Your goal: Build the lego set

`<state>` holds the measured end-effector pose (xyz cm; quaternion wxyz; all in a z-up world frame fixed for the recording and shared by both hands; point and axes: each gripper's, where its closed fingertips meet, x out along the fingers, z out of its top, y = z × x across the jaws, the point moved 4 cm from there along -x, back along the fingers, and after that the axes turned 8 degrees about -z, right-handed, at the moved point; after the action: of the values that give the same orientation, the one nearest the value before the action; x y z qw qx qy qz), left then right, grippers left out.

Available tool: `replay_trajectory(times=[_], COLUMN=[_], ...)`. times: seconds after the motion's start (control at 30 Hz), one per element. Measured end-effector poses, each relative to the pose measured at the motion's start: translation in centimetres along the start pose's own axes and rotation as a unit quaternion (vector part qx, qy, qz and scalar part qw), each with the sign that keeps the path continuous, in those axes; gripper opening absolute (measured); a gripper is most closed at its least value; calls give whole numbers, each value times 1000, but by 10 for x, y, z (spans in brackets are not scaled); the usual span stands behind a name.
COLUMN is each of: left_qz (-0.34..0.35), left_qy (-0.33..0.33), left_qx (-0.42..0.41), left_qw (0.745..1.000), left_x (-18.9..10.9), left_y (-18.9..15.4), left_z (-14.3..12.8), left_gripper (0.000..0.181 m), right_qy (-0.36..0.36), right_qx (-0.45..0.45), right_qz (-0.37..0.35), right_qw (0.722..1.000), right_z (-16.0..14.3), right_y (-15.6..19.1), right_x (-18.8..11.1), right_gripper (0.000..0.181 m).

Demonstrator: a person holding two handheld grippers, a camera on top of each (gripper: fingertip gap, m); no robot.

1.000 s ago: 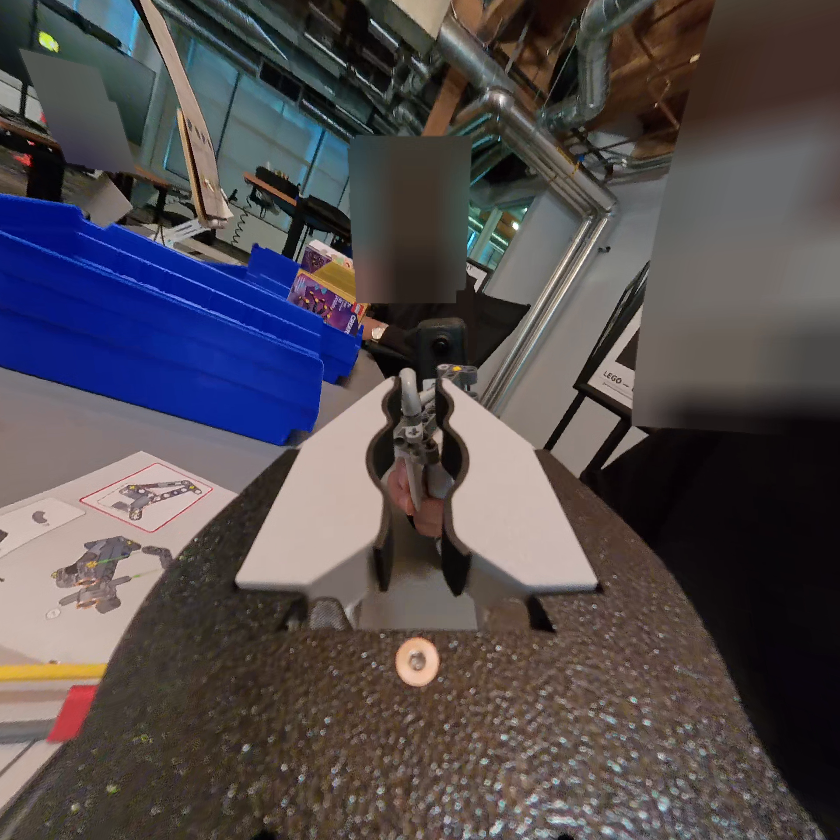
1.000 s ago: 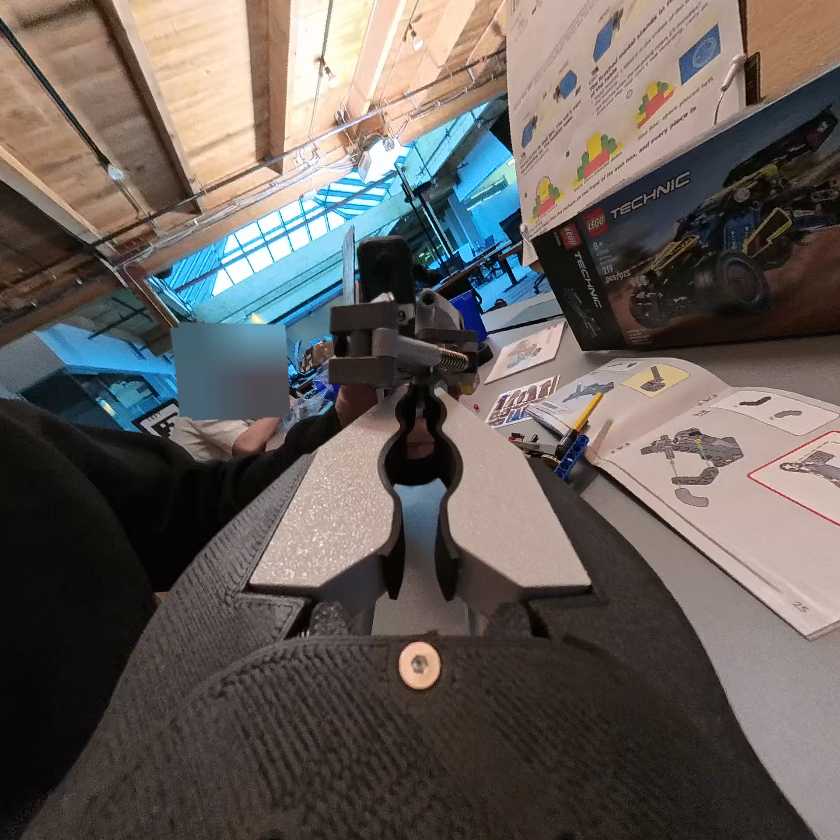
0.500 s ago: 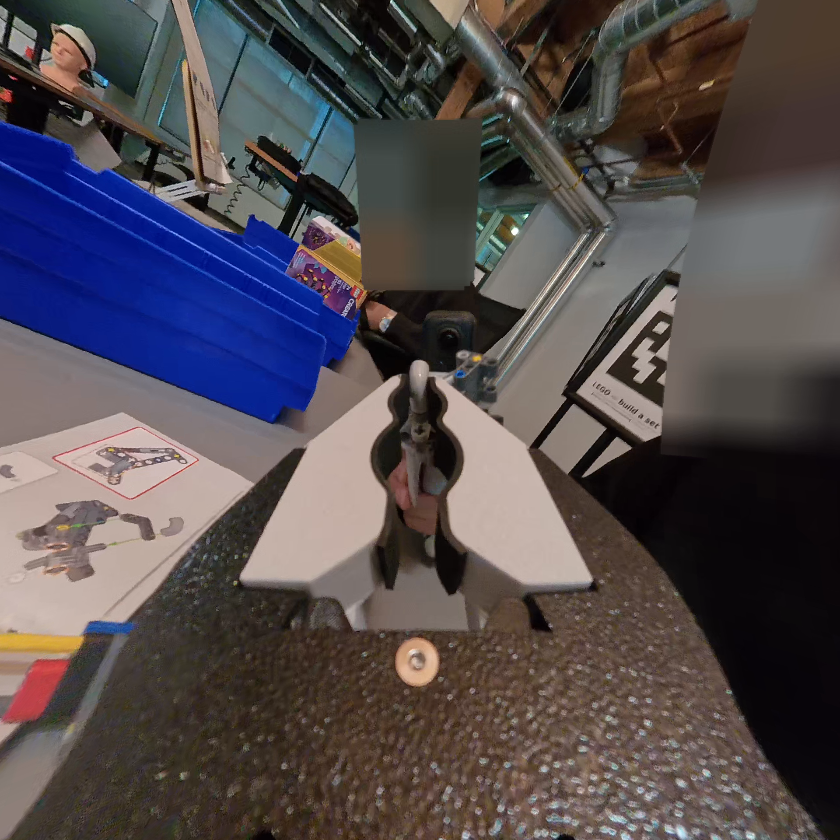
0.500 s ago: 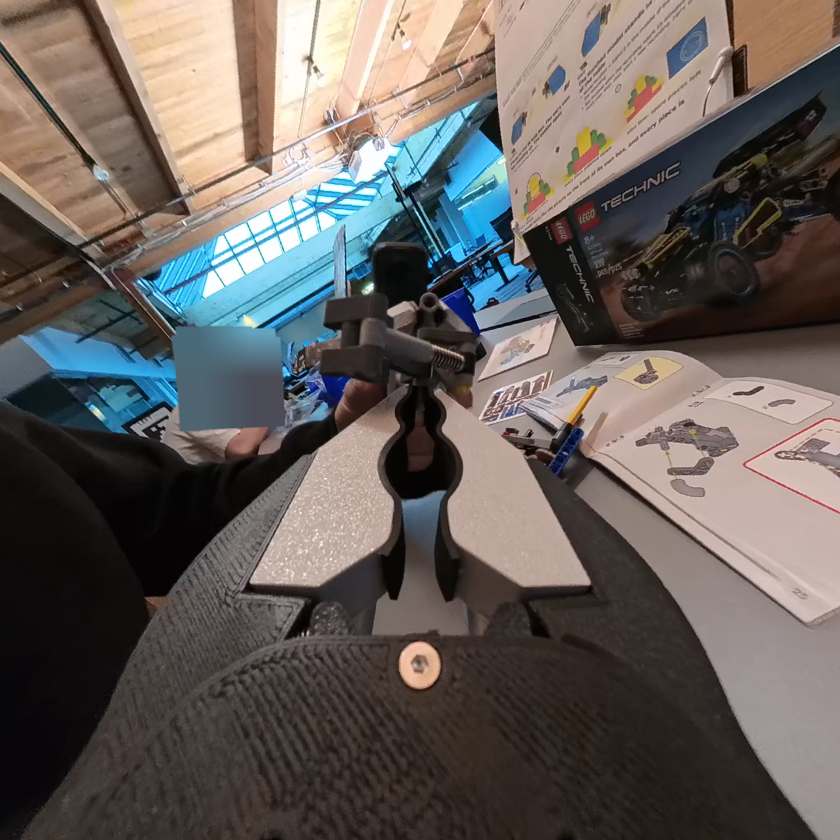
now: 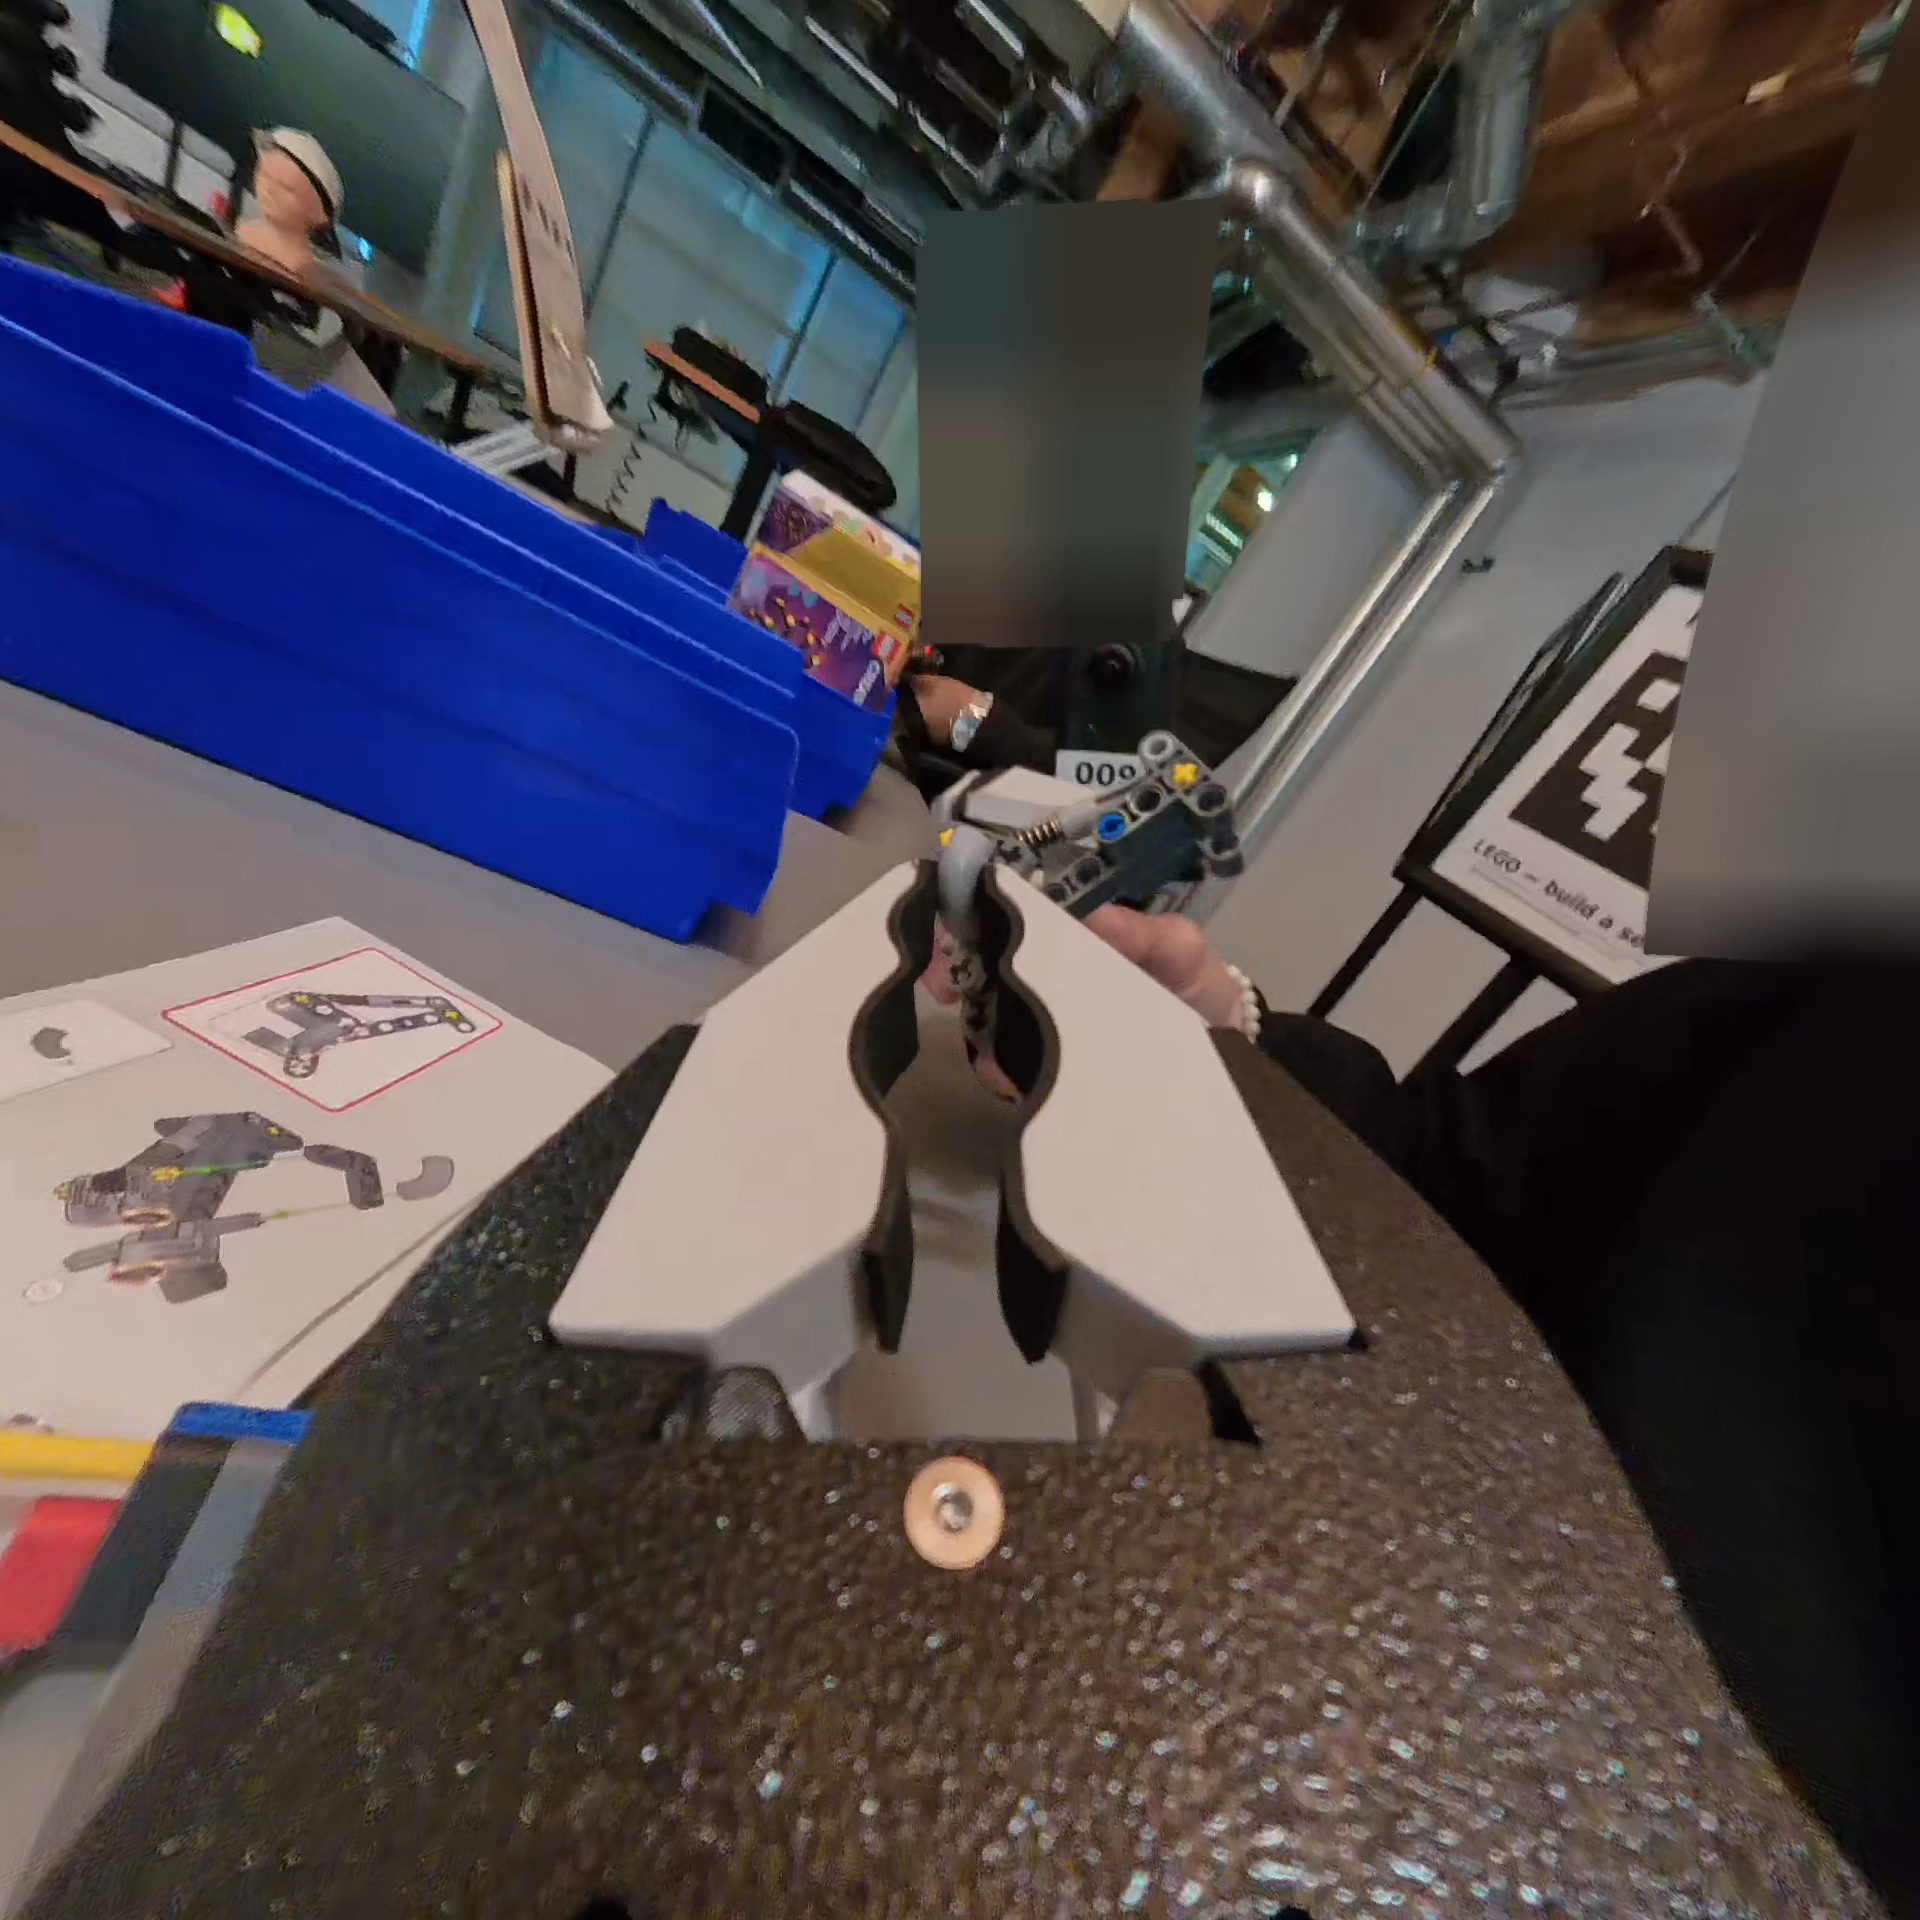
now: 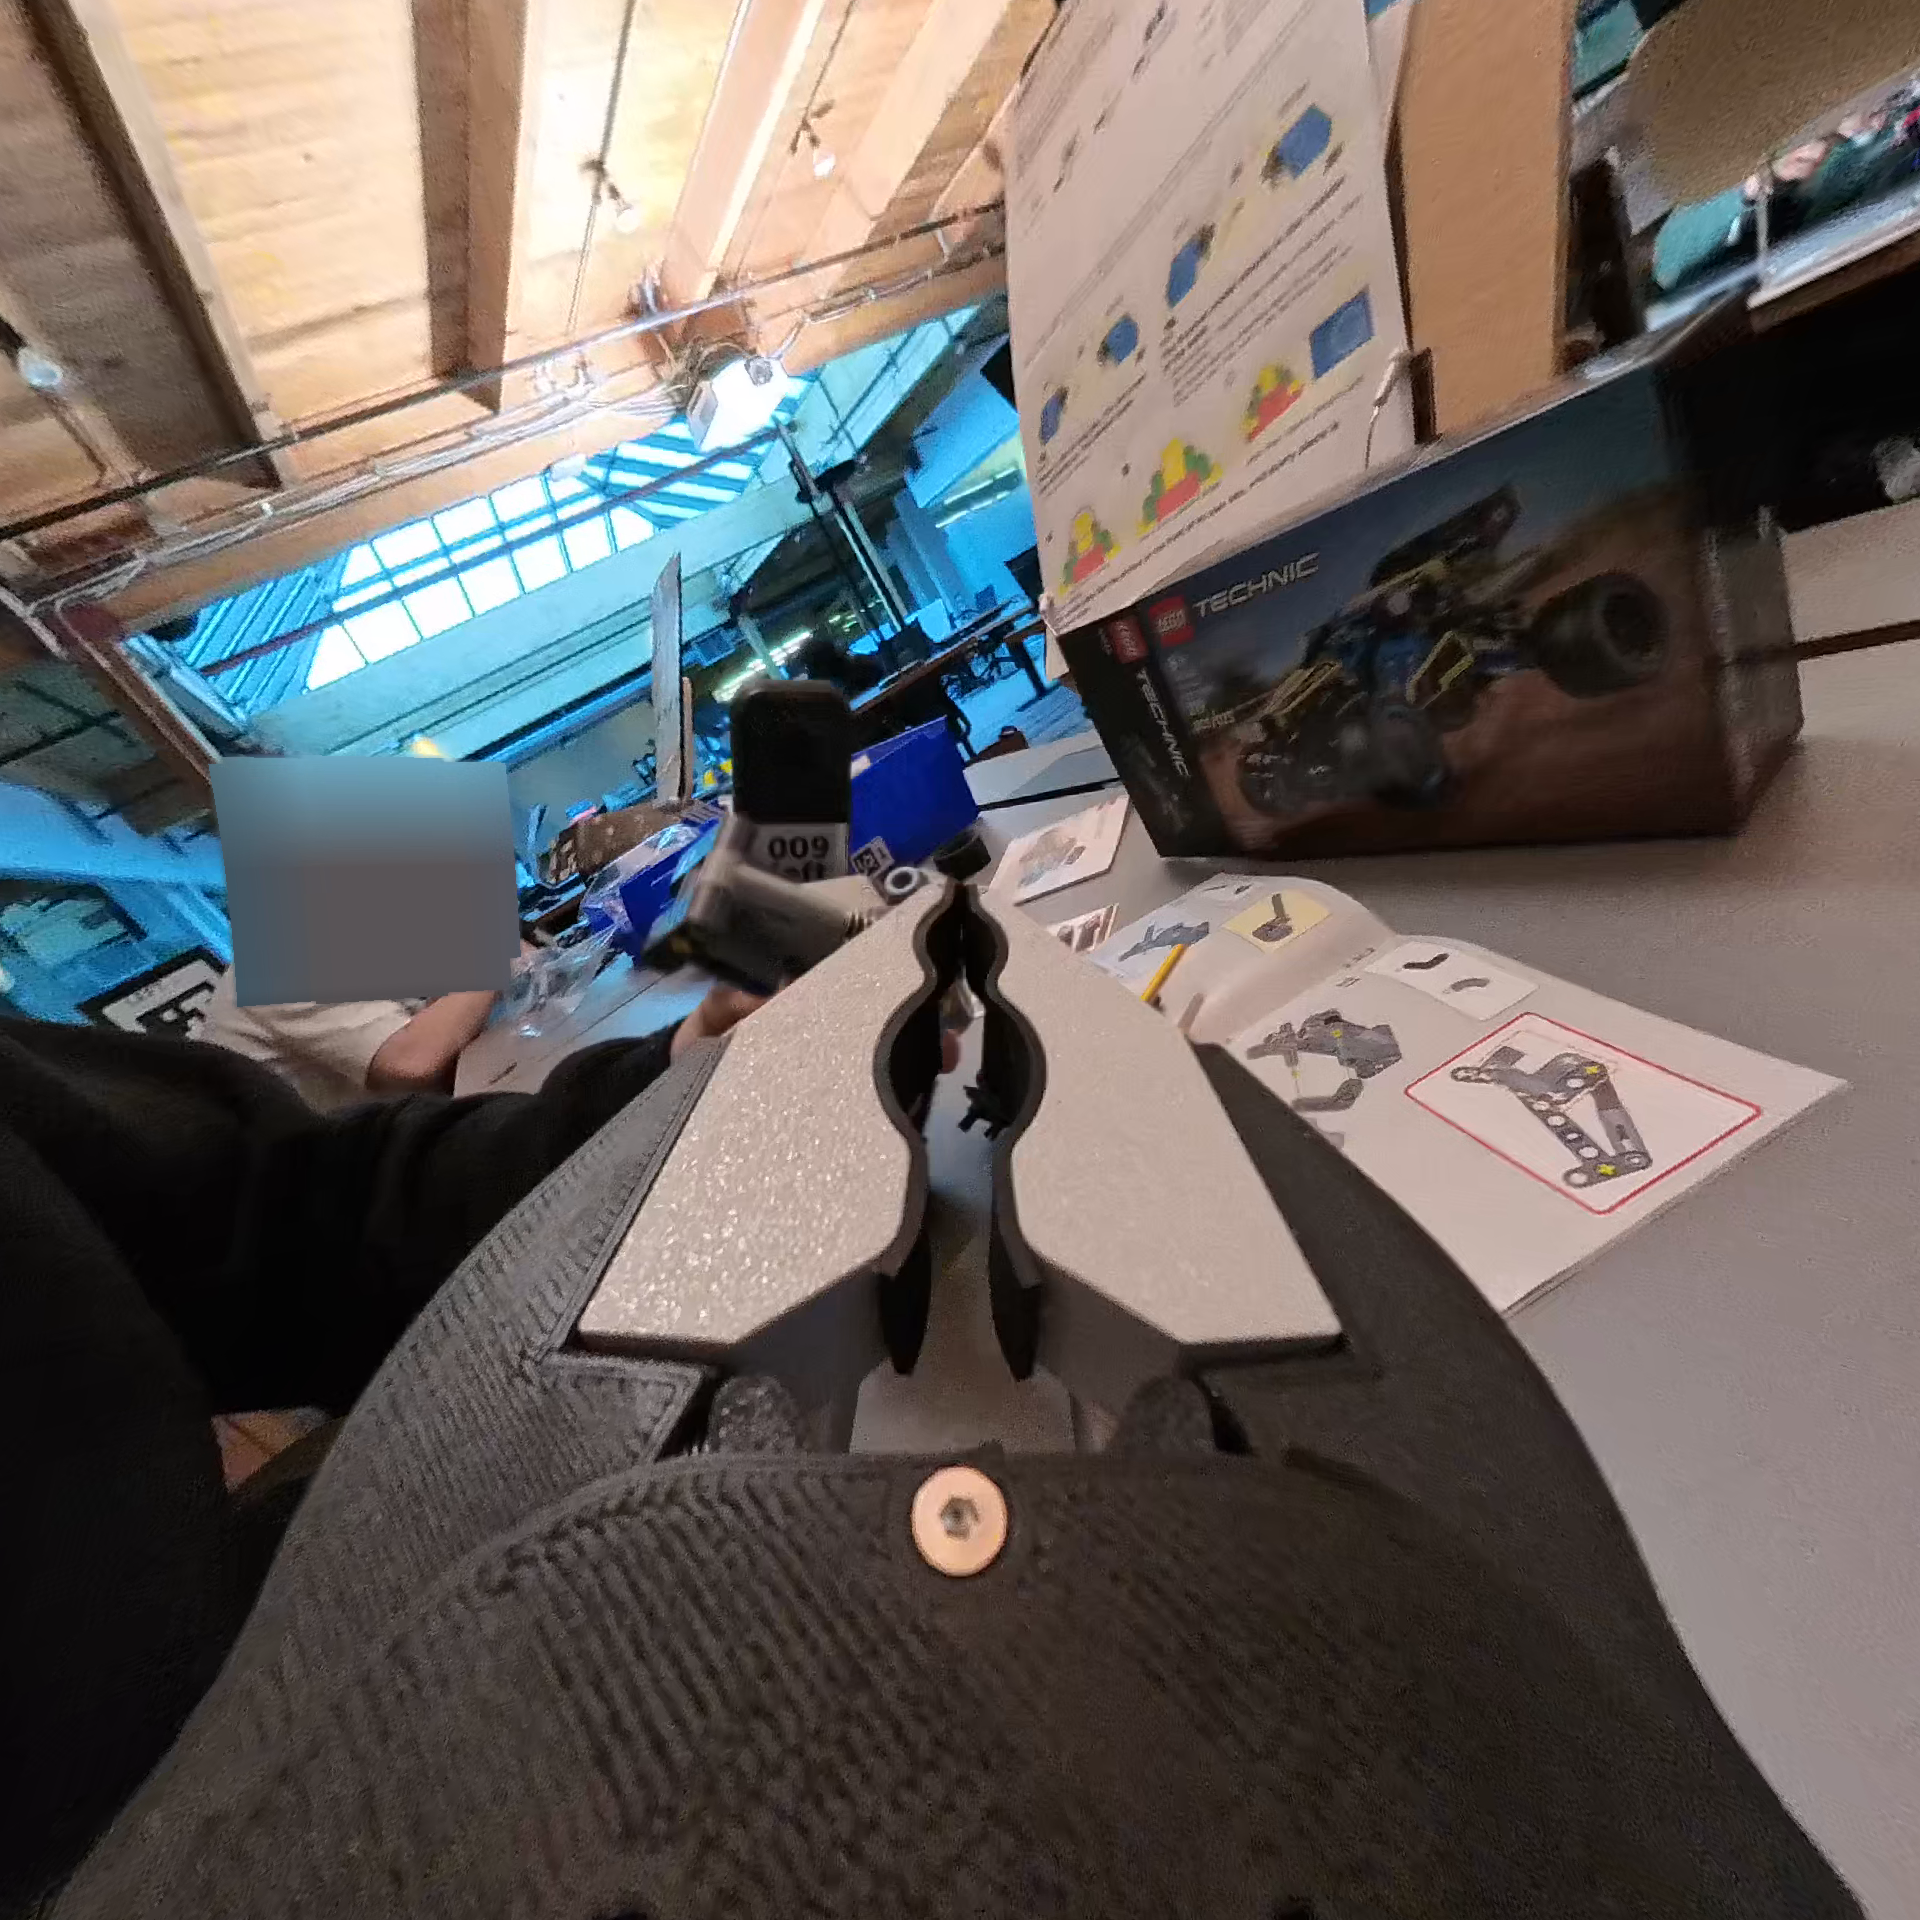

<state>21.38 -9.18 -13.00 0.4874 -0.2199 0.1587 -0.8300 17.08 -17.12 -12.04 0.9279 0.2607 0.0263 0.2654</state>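
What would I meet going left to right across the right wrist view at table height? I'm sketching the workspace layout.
Black sleeve → right gripper → open instruction booklet → set box behind the booklet.

Workshop or lab loft around me. Exposed metal ducts (image 5: 1351, 301) and timber ceiling beams (image 6: 468, 187) overhead, skylight (image 6: 468, 582). Grey desk (image 6: 1714, 1403) carries blue parts bins (image 5: 364, 623), set box (image 6: 1455, 675), open instruction booklet (image 6: 1455, 1091).
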Motion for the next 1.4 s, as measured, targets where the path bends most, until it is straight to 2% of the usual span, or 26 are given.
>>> replay_trajectory(times=[0.13, 0.2, 0.3, 0.37, 0.5, 0.6, 0.67, 0.83, 0.97, 1.1, 1.23, 1.4], left_qz=[42, 62, 75, 74, 49, 42, 45, 62, 79, 93, 89, 76], left_qy=[28, 31, 29, 22, -21, -20, -30, -51, -64, -87, -121, -129], left_qx=[9, -1, -5, -14, -46, -40, -29, -22, -17, -4, 9, 17], left_qw=[999, 998, 997, 997, 998, 998, 998, 997, 995, 992, 989, 989], left_x=[-8, -13, -17, -17, -12, -7, -5, -4, -2, -2, -4, 1], left_y=[6, 11, 13, 12, 8, 5, 4, 1, -3, -5, -9, -12], left_z=[4, 8, 11, 12, 13, 9, 10, 14, 17, 19, 24, 19], left_gripper=[5, 5, 5, 5, 5, 5, 5, 4, 4, 5, 5, 5], right_qy=[18, 28, 85, 110, 64, 22, 14, 0, -7, -27, -28, -63], right_qx=[-1, -18, -71, -65, -33, 47, 68, 51, 36, 58, 85, 84], right_qz=[42, 31, 8, -5, -30, 5, 15, 0, -13, -13, -2, 4], right_qw=[999, 999, 994, 992, 997, 999, 997, 999, 999, 998, 996, 994], right_z=[-4, -3, -9, -17, -25, -20, -20, -20, -20, -20, -25, -17], right_y=[0, -7, -15, -15, -4, 8, 9, 11, 11, 12, 16, 19], right_x=[-2, -6, -12, -6, 13, 17, 17, 19, 19, 20, 24, 20], right_gripper=[0, 15, 19, 35, 44, 36, 32, 32, 25, 25, 38, 14])
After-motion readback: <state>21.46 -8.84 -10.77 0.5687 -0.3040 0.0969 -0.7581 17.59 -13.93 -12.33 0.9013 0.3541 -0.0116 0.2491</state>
